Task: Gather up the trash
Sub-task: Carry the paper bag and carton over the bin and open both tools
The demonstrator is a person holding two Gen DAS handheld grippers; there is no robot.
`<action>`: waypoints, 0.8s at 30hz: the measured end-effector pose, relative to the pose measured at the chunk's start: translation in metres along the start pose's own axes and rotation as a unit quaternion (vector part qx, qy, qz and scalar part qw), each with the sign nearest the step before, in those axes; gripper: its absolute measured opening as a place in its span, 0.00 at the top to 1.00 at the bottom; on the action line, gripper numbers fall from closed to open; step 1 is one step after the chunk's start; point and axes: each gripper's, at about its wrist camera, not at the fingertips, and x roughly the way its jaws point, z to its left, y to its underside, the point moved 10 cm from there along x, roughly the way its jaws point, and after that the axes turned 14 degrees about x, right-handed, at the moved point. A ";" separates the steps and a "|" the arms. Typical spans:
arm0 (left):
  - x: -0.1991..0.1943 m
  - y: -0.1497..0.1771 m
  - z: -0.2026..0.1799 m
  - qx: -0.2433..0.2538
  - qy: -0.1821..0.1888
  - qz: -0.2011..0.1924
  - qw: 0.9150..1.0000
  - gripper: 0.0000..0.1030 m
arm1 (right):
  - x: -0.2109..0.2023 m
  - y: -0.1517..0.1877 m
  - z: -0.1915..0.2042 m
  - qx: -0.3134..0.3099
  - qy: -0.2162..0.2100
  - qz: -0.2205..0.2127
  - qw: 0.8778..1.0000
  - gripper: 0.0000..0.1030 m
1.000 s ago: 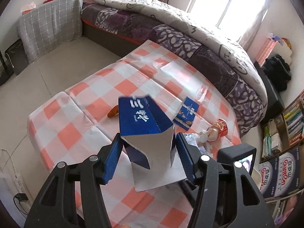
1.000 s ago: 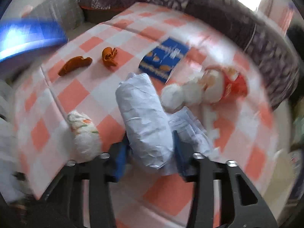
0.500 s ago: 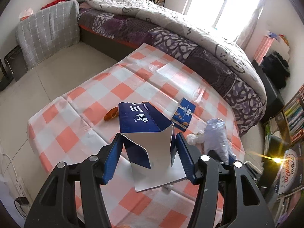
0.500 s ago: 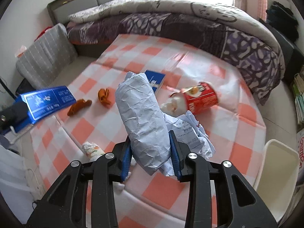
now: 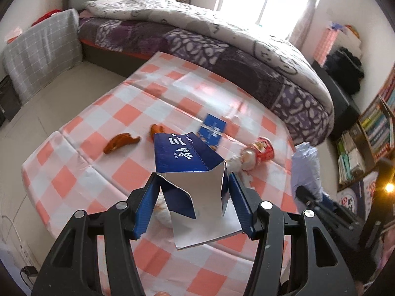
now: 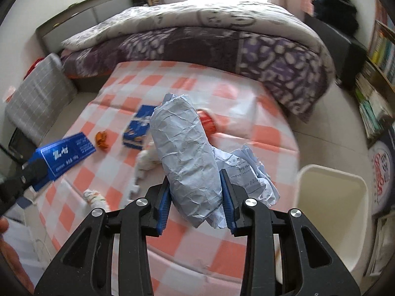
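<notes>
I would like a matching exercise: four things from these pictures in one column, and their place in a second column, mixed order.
Things:
1. blue carton
2. crumpled paper
3. red cup
4. white bin

Places:
A. on the floor beside the table
B. in the left gripper
C. lying on the checked tablecloth
D. in the right gripper

Pairs: 1-B, 2-D, 3-C, 4-A

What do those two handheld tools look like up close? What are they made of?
Both look alike. The left tool and right tool are matte black, apparently plastic, with open triangular cut-outs, silver round bolt heads at the joints, and two fingers faced with ribbed blue pads. No cables or markings show on them.
</notes>
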 end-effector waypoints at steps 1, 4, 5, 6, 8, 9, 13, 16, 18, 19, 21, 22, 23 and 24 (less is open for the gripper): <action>0.001 0.000 -0.007 0.006 0.003 0.001 1.000 0.45 | -0.003 -0.003 -0.010 0.010 0.006 -0.002 1.000 0.66; 0.005 0.001 -0.027 0.019 0.020 0.002 1.000 0.45 | -0.010 -0.010 -0.034 0.031 0.020 -0.006 0.999 0.66; 0.007 0.001 -0.032 0.022 0.026 0.002 0.999 0.45 | -0.014 -0.013 -0.047 0.043 0.027 -0.007 0.999 0.66; 0.008 0.002 -0.039 0.026 0.033 0.003 0.999 0.45 | -0.017 -0.015 -0.056 0.050 0.031 -0.008 0.998 0.66; 0.010 0.002 -0.055 0.038 0.045 0.003 0.998 0.45 | -0.023 -0.020 -0.076 0.065 0.041 -0.010 0.997 0.65; 0.012 0.003 -0.062 0.043 0.050 0.003 0.998 0.45 | -0.027 -0.021 -0.084 0.071 0.046 -0.012 0.996 0.65; 0.018 0.005 -0.096 0.065 0.078 0.007 0.995 0.45 | -0.039 -0.025 -0.124 0.096 0.070 -0.015 0.993 0.64; 0.022 0.009 -0.122 0.084 0.097 0.009 0.992 0.45 | -0.045 -0.025 -0.153 0.111 0.087 -0.008 0.990 0.61; 0.023 0.011 -0.139 0.097 0.106 0.011 0.989 0.45 | -0.047 -0.023 -0.169 0.119 0.096 -0.003 0.988 0.59; 0.025 0.013 -0.151 0.106 0.114 0.012 0.988 0.45 | -0.048 -0.023 -0.178 0.125 0.100 0.000 0.987 0.58; 0.027 0.017 -0.169 0.119 0.124 0.014 0.985 0.45 | -0.053 -0.022 -0.198 0.147 0.104 0.004 0.984 0.46; 0.028 0.020 -0.179 0.125 0.132 0.015 0.983 0.45 | -0.057 -0.022 -0.207 0.158 0.103 0.004 0.982 0.41; 0.029 0.022 -0.188 0.131 0.138 0.017 0.982 0.45 | -0.060 -0.022 -0.215 0.167 0.104 0.000 0.980 0.33; 0.031 0.024 -0.196 0.135 0.144 0.019 0.980 0.45 | -0.064 -0.024 -0.222 0.176 0.107 -0.006 0.978 0.25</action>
